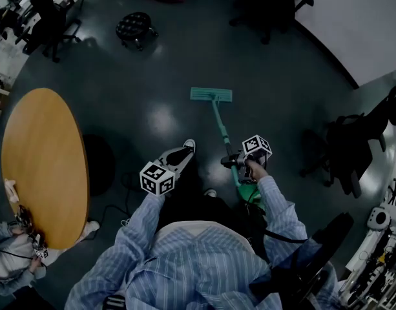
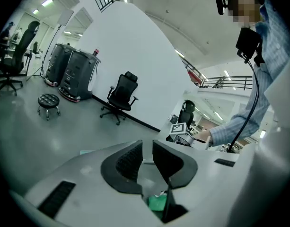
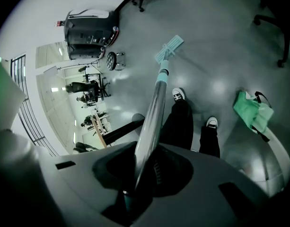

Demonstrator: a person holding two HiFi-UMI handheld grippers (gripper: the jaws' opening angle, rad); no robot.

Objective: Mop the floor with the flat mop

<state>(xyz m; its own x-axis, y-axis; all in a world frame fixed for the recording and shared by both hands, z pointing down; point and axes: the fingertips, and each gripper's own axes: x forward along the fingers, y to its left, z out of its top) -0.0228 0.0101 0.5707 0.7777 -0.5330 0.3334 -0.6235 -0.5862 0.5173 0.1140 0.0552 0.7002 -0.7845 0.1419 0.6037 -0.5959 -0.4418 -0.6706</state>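
Observation:
The flat mop has a teal head (image 1: 211, 95) lying flat on the dark floor ahead of my feet. Its pole (image 1: 221, 131) slants back to my right gripper (image 1: 229, 162), which is shut on it. In the right gripper view the silver pole (image 3: 152, 115) runs out from between the jaws of the right gripper (image 3: 142, 167) to the teal head (image 3: 168, 48). My left gripper (image 1: 178, 155) hangs over my left shoe, apart from the mop. In the left gripper view the jaws of the left gripper (image 2: 145, 162) stand almost together with nothing between them.
A round wooden table (image 1: 42, 166) stands at the left, with a seated person (image 1: 10, 250) by its near edge. A black stool (image 1: 134, 28) and office chairs (image 1: 49, 11) (image 1: 353, 150) ring the floor. Something green (image 3: 251, 112) hangs by my right side.

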